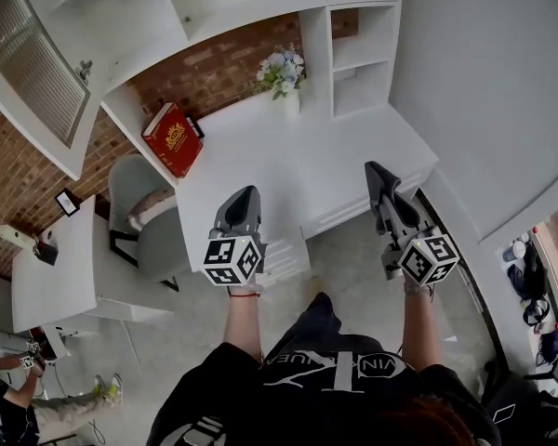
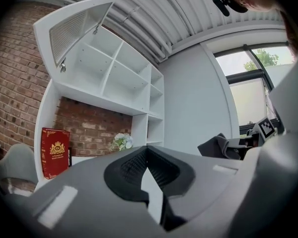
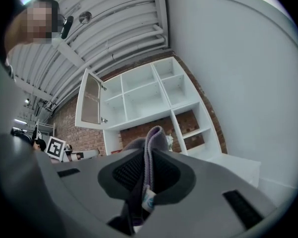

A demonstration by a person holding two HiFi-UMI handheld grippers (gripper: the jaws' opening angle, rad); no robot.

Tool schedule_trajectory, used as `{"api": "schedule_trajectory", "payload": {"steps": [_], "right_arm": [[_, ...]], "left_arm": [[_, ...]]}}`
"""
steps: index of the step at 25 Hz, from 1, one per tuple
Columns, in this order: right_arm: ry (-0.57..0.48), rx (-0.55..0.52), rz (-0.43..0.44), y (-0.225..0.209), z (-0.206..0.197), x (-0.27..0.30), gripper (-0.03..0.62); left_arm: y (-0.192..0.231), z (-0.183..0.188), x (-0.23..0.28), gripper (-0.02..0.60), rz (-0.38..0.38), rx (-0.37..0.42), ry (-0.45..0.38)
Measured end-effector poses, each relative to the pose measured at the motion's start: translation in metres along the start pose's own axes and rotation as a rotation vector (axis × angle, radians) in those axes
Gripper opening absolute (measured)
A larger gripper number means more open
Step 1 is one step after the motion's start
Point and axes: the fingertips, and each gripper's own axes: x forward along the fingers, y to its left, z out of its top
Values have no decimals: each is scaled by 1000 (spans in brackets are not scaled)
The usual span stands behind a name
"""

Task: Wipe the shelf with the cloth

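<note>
The white shelf unit (image 1: 260,147) with a brick back stands in front of me; it also shows in the left gripper view (image 2: 109,78) and the right gripper view (image 3: 144,95). My right gripper (image 1: 377,170) hovers over the right end of its wide lower surface, shut on a grey-purple cloth (image 1: 395,203). A fold of the cloth (image 3: 155,140) sticks up between the jaws of the right gripper (image 3: 149,152). My left gripper (image 1: 245,193) is held at the front edge of the same surface. Its jaws (image 2: 146,150) are shut with nothing between them.
A red book (image 1: 172,138) leans at the left end and a vase of flowers (image 1: 281,71) stands at the back. A cabinet door (image 1: 33,63) hangs open at upper left. A grey chair (image 1: 144,212) and a white table (image 1: 56,277) stand to the left.
</note>
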Motion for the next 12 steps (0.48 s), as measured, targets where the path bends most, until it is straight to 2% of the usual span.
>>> {"api": "schedule_trajectory", "payload": {"steps": [8,12], "right_arm": [[18,3,44,-31,9,82,57],[29,10,81,-39,11,129,57]], "left_arm": [[33,3,71,11,14,3,-5],[63,13,93,11,57,0,-14]]}}
